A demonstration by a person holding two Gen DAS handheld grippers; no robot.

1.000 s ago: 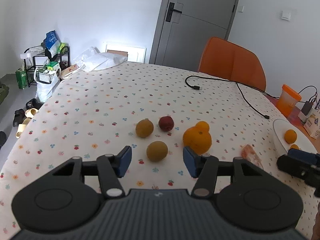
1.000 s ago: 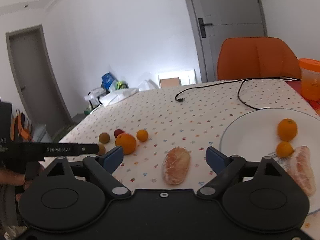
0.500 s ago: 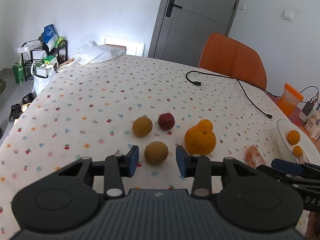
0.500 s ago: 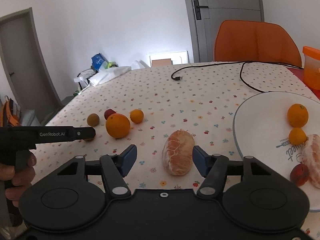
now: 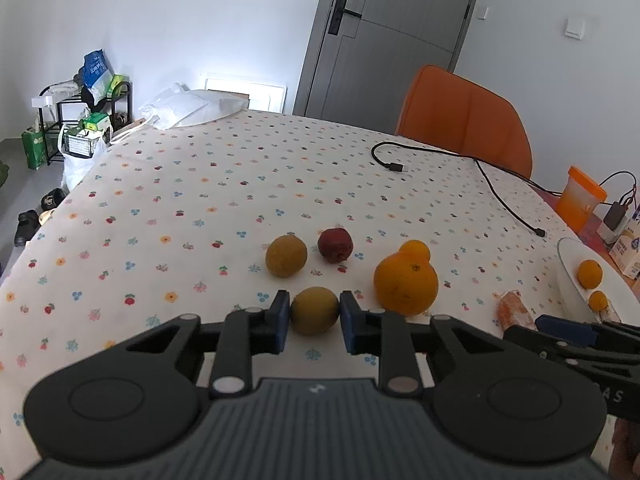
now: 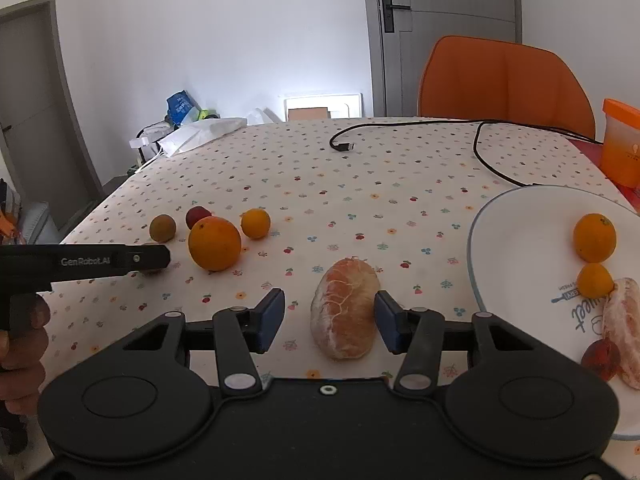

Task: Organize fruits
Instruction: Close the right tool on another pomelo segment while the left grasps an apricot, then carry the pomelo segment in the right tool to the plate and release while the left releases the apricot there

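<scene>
My left gripper (image 5: pixel 314 316) is shut on a brownish-green round fruit (image 5: pixel 314 309) that rests on the tablecloth. Beyond it lie a second brownish-green fruit (image 5: pixel 286 256), a dark red fruit (image 5: pixel 335 245), a large orange (image 5: pixel 405 289) and a small orange (image 5: pixel 415 249). My right gripper (image 6: pixel 330 316) is open around a peeled grapefruit segment (image 6: pixel 344 307); its right pad is at the segment's side and the left pad stands apart. A white plate (image 6: pixel 516 264) at the right holds two oranges (image 6: pixel 594 237), another peeled segment (image 6: pixel 624 328) and a red fruit (image 6: pixel 601 358).
A black cable (image 5: pixel 472 168) runs over the far right of the table. An orange chair (image 5: pixel 466 120) stands behind the table. An orange cup (image 6: pixel 622 146) stands by the plate. A white bag (image 5: pixel 188 106) lies at the far left corner.
My left gripper has closed onto the near brownish-green fruit. My right gripper has narrowed and moved in around the peeled segment.
</scene>
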